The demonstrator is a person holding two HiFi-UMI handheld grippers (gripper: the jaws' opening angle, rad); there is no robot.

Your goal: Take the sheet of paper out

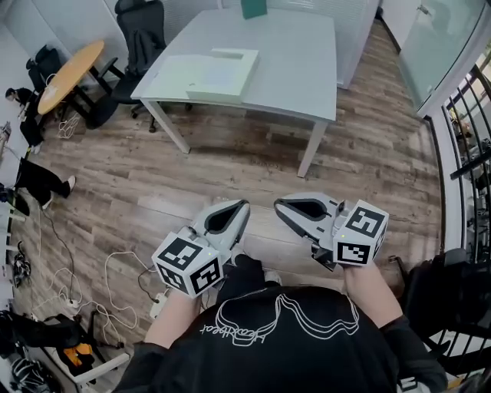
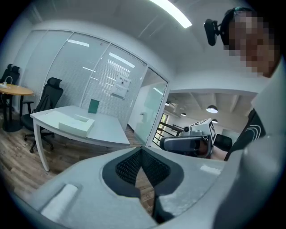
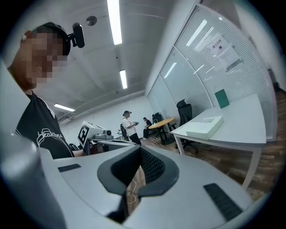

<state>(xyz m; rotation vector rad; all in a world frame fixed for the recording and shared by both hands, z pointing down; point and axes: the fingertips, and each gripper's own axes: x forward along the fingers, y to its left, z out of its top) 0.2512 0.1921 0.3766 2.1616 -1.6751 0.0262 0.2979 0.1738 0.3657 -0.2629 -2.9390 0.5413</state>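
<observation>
Left claw (image 1: 242, 205): held close to the body at 11 o'clock, jaws brought together at the tips, nothing between them
Right claw (image 1: 279, 204): level with the left one at 1 o'clock, jaws likewise together and empty; the two tips point toward each other but stay apart
Cables (image 1: 123, 276): loose loops on the wooden floor (image 1: 230, 169) at 8 o'clock, off the direct line to the worktop
Worktop (image 1: 307, 69): pale desk at 12 o'clock, well apart from both claws, with bare floor between
White box (image 1: 219, 77): flat and shallow, lying on the near-left part of the worktop, toward 11 o'clock
Sheet of paper: cannot be picked out as a separate thing from here; it is probably in or on the white box
Handling: paper should be very light, limp and easily creased, and a flat sheet gives the jaws no edge to bite
Where to hold: likely best at a free corner or edge, lifted a little first and pinched lightly, with the other claw steadying the box so it does not slide
Green card (image 1: 253, 8): stands at the worktop's far edge, 12 o'clock
Office chair (image 1: 142, 31): beyond the worktop's left corner, 11 o'clock
Round table (image 1: 69, 73): wooden top, far off at 10 o'clock
Progress: the task looks not yet begun
</observation>
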